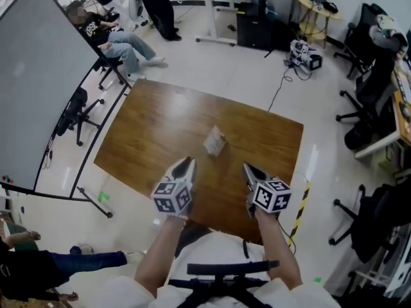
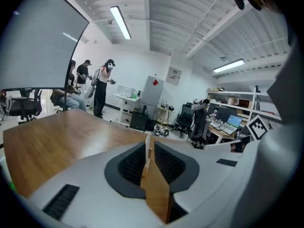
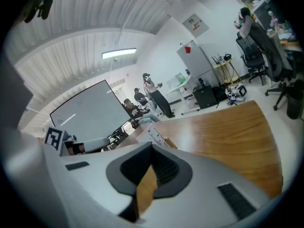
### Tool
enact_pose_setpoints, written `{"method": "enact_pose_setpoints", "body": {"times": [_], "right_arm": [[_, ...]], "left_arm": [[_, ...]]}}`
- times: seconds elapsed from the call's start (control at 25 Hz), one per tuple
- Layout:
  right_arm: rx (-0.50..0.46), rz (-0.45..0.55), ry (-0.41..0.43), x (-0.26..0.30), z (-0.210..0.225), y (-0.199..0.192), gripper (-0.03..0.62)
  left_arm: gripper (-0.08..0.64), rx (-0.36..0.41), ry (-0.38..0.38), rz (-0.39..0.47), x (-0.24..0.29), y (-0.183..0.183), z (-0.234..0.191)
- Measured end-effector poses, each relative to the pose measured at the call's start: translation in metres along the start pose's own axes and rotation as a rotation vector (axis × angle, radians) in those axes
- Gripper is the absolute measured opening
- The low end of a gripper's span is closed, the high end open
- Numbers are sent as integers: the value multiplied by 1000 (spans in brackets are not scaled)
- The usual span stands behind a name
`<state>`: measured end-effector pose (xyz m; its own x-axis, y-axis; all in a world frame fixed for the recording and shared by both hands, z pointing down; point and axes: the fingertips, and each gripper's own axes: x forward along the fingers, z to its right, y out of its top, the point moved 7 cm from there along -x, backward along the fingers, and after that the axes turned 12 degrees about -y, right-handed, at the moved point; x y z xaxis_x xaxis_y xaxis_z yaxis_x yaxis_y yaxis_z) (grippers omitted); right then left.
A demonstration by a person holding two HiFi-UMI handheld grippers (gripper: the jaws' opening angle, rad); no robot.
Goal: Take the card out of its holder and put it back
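Observation:
A small pale card holder point(image 1: 215, 140) with a white card in it stands near the middle of the wooden table point(image 1: 154, 120). My left gripper point(image 1: 188, 162) hovers just short of it on its near left, jaws a narrow slit apart and nothing pressed between them. In the left gripper view point(image 2: 148, 146) a thin white edge shows through that slit. My right gripper point(image 1: 247, 169) is on the near right of the holder, shut and empty. The right gripper view point(image 3: 152, 148) has the holder point(image 3: 159, 137) just left of the fingertips.
A large grey panel point(image 1: 38, 76) stands along the table's left side. People point(image 1: 112, 37) sit beyond the far left corner. Office chairs point(image 1: 369, 95) and desks line the right. Yellow-black tape point(image 1: 299, 210) marks the floor by the table's near right corner.

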<state>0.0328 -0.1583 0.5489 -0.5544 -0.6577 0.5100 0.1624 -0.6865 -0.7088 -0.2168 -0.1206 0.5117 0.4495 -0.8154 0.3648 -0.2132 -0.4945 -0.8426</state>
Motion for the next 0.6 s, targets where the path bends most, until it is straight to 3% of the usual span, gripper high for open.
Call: {"method": "enact_pose_setpoints", "body": {"times": [0.12, 0.44, 0.6], "right_arm": [[-45, 12, 32, -15, -13, -2, 8], [-188, 60, 52, -57, -49, -11, 9], [-158, 72, 29, -65, -57, -28, 8]], "left_arm": [[0, -10, -2, 24, -32, -16, 24], [0, -93, -41, -11, -68, -67, 70], [0, -94, -25, 27, -83, -67, 65]]}}
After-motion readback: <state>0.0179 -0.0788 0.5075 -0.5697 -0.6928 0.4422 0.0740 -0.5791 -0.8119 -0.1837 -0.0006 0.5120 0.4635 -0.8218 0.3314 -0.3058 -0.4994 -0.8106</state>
